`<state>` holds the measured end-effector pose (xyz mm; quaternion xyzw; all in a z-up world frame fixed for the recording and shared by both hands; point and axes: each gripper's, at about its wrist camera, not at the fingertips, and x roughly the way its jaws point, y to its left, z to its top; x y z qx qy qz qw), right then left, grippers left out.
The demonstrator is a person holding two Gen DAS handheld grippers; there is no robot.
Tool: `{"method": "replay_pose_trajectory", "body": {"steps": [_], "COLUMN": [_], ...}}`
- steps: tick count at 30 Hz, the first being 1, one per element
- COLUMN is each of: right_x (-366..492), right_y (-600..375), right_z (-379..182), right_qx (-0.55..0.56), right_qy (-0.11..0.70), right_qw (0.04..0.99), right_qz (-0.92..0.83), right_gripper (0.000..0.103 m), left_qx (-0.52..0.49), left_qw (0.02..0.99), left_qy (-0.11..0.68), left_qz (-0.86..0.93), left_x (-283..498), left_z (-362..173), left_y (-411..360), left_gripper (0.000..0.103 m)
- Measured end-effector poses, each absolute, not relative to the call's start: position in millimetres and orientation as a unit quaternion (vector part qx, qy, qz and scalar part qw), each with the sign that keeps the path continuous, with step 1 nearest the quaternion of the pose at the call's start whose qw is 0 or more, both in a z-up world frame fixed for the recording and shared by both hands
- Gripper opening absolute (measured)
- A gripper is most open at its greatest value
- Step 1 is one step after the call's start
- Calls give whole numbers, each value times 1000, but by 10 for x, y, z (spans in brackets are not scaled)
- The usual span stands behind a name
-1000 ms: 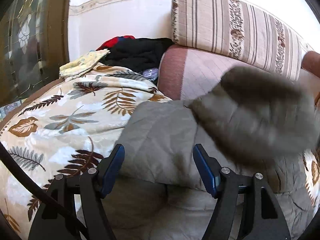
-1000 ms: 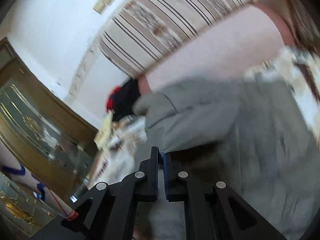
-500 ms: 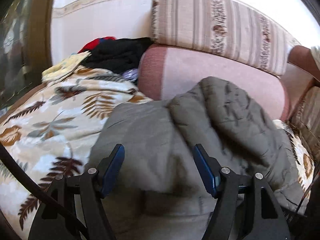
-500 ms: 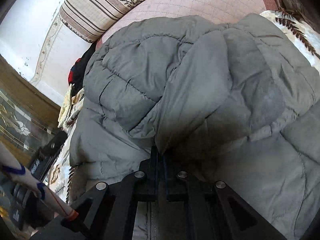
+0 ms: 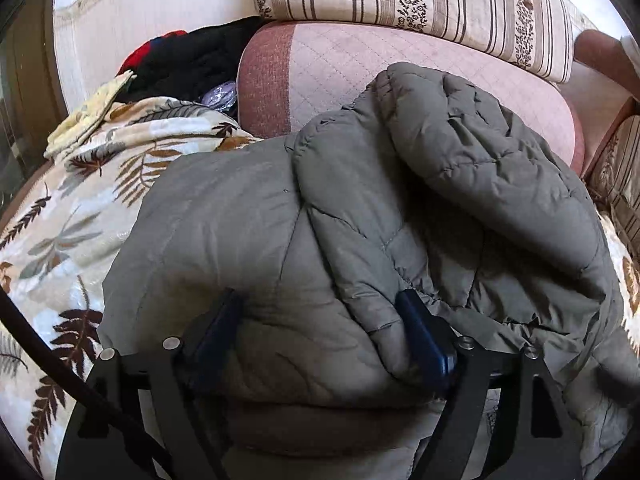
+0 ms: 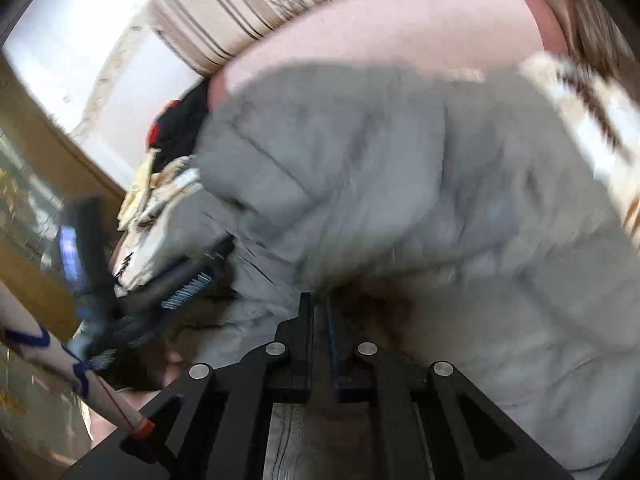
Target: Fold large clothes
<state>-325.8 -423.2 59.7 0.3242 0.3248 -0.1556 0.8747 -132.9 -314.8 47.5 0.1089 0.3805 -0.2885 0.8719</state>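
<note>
Item: grey-green quilted jacket (image 5: 248, 216), bulky, heaped on leaf-print blanket (image 5: 60, 232) over sofa, directly ahead of both sets of jaws. Left gripper (image 5: 320, 332): jaws wide apart, just been opening; thick fold of jacket bulges betw. them, blue pads against the padding at both sides, clamped or not – cannot tell. Sleeve/upper flap folded over body, ahead-right of left jaws. Right gripper (image 6: 319, 312): jaws together, nothing visibly betw. them, tips at a dark crease of jacket; view blurred. Beyond jaws: pink quilted cushion (image 5: 352, 60), striped back cushion (image 5: 420, 4). Ahead-left: black & red clothes pile (image 5: 188, 56).
</note>
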Motion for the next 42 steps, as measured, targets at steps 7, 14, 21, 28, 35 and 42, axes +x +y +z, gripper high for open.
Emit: {"method": "replay_pose_trajectory", "body": {"steps": [7, 14, 21, 28, 35, 42], "right_x": [-2960, -2599, -2642, -2792, -2586, -2513], "right_y": [-4651, -5133, -5132, -4795, -4502, -4689], "right_z": [1256, 275, 381, 919, 762, 444], "right_qx": [179, 184, 180, 138, 119, 164], "right_qy": [281, 402, 389, 345, 383, 417], "right_qw": [920, 875, 880, 910, 905, 881], "right_qz": [-206, -195, -207, -185, -144, -152], "right_gripper": [22, 18, 18, 21, 21, 21], "left_qx": [109, 113, 112, 107, 106, 107], "left_qw": [874, 873, 874, 874, 873, 877], "left_qy": [377, 377, 376, 377, 378, 368], "left_qz": [-287, -289, -287, -287, -288, -289], "left_x": [-1342, -1343, -1345, -1329, -1334, -1385], "left_z": [463, 431, 425, 431, 432, 535], "left_y": [-3126, -3143, -3126, -3104, -3102, -3080], "left_gripper": [82, 86, 86, 86, 87, 85]}}
